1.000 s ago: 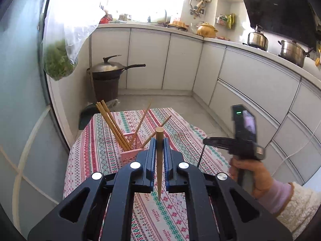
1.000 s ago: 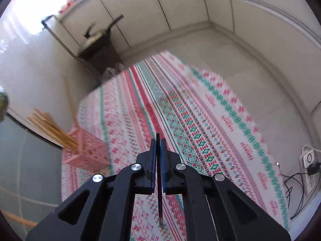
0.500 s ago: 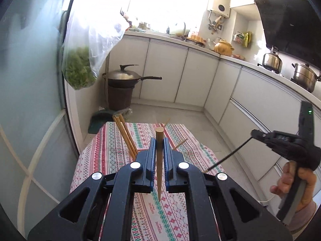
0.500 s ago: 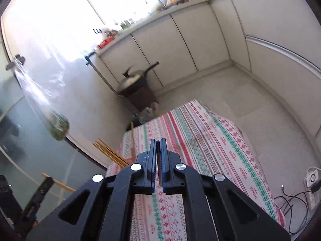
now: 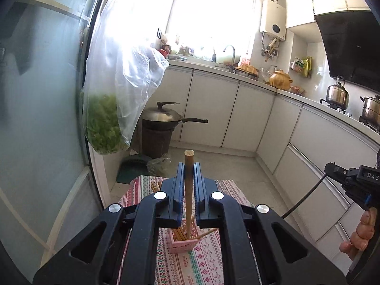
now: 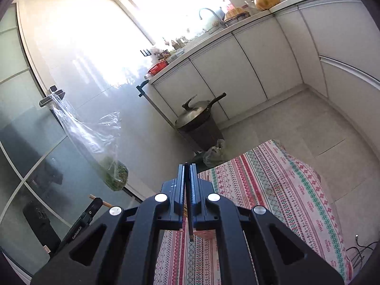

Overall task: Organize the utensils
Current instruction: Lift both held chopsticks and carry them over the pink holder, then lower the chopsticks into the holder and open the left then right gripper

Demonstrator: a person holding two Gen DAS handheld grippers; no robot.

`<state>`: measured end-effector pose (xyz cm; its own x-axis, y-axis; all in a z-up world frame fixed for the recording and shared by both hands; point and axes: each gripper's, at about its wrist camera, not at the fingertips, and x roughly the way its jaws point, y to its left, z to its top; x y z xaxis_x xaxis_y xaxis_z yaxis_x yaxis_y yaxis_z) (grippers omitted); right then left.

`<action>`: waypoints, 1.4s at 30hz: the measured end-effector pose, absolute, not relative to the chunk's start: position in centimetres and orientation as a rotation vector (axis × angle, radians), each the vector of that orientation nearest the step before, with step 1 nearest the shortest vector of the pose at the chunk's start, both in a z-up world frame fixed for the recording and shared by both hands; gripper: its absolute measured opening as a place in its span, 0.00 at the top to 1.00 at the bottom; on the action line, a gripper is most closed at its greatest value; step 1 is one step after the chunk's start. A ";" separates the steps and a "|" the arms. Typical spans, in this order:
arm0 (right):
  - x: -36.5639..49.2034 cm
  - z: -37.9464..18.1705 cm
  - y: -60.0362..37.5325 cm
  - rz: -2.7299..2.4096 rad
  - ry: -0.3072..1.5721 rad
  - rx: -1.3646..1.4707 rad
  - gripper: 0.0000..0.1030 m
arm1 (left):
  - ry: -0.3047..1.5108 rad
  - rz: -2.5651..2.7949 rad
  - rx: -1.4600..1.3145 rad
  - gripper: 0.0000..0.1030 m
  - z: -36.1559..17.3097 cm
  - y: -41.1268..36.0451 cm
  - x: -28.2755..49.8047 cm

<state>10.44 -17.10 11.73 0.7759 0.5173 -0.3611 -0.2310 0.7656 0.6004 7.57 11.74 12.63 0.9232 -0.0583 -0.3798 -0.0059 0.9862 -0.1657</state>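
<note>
Kitchen cabinets ring the patterned tablecloth [image 5: 209,261] below me, where the pink holder [image 5: 182,243] stands directly beneath my left gripper [image 5: 189,190], already bristling with chopsticks. That gripper is clamped on a wooden chopstick [image 5: 189,166], held upright with its tip just over the holder so it can drop straight in. To its right, my right gripper [image 6: 187,190] pinches a thin dark stick [image 6: 190,225], I judge waiting its turn.
</note>
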 end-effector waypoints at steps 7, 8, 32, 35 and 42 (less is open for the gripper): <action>13.5 12.0 -14.3 0.433 0.553 0.528 0.96 | 0.458 -0.024 -0.173 0.93 10.5 11.8 12.2; 14.0 11.9 -13.9 0.430 0.557 0.524 0.96 | 0.477 -0.031 -0.168 0.93 10.0 11.7 12.8; 21.6 4.1 -3.5 0.368 0.721 0.425 0.91 | 0.439 0.081 -0.273 0.66 9.4 17.2 11.1; 21.3 4.1 -3.4 0.377 0.724 0.432 0.89 | 0.417 0.086 -0.266 0.61 9.9 17.1 10.5; 17.9 6.9 -5.0 0.312 0.616 0.345 0.79 | 0.359 0.126 -0.203 0.44 10.7 14.8 8.8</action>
<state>17.86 -4.98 6.88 0.7730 0.3827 -0.5059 -0.1803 0.8972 0.4032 8.84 14.84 10.72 0.9287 0.0860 -0.3608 -0.1576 0.9720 -0.1741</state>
